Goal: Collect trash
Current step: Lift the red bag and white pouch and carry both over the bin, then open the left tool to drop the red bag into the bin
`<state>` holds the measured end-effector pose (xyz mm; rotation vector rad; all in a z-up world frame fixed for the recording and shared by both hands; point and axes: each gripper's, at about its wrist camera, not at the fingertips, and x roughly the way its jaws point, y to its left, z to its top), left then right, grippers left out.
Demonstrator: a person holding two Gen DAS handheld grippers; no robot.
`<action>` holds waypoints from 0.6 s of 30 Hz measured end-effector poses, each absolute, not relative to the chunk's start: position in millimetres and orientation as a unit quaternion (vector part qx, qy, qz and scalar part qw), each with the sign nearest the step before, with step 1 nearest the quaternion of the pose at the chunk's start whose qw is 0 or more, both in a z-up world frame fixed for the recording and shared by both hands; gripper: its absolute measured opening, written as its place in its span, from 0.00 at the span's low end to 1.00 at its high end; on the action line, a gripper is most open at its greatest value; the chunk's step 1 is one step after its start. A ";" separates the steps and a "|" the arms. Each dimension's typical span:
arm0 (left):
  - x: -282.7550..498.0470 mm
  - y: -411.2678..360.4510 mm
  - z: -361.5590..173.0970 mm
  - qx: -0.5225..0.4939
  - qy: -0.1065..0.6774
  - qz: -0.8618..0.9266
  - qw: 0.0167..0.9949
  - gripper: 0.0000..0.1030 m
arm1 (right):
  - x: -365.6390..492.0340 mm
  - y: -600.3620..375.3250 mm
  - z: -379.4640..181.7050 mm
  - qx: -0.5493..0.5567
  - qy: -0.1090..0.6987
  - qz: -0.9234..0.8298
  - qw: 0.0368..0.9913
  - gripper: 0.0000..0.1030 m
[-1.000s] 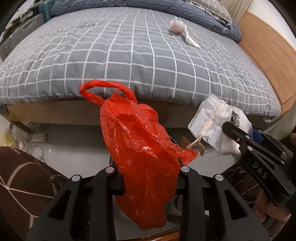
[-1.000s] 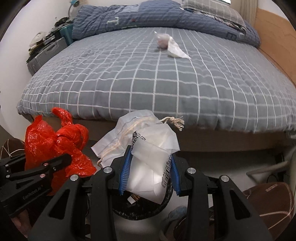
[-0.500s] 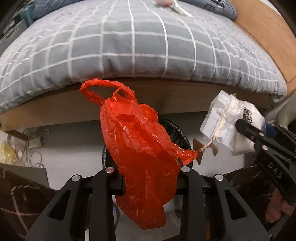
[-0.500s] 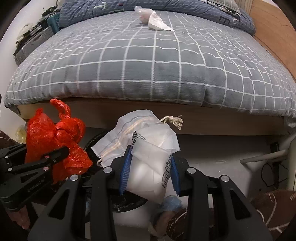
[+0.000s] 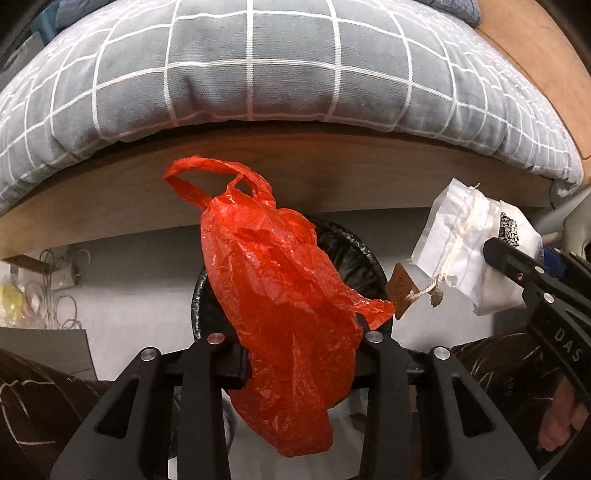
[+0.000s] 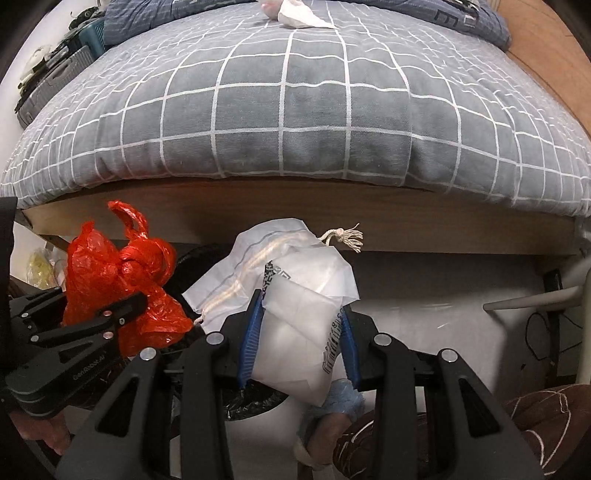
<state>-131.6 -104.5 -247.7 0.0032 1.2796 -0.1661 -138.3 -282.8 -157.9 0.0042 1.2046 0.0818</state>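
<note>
Far left on the floor, tangled white cables (image 5: pixel 61 284) by a wall socket. Left gripper (image 5: pixel 299 354) points steeply down with a crumpled red plastic carrier bag (image 5: pixel 280 295) between its jaws; jaws are opening, bag hangs between them, can't confirm the pads press it. Directly under the bag sits a round black-lined trash bin (image 5: pixel 351 254) on the pale floor, at the foot of the bed. Grey quilt with white grid lines (image 6: pixel 295 110) fills the upper view, wooden bed frame (image 5: pixel 369 177) beneath it. Right gripper (image 6: pixel 299 343), blue pads, clamped on a white translucent drawstring pouch with printed barcode (image 6: pixel 303 325), held to the right of the bin; its cord and brown tag (image 5: pixel 402 291) dangle near the rim. White crumpled tissue (image 6: pixel 299 14) lies far back on the quilt.
</note>
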 end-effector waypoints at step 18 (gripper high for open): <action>-136.4 -51.3 -221.2 -0.016 0.572 -0.016 0.820 0.94 | -127.5 -236.3 -164.0 -0.014 0.573 0.075 0.816 0.36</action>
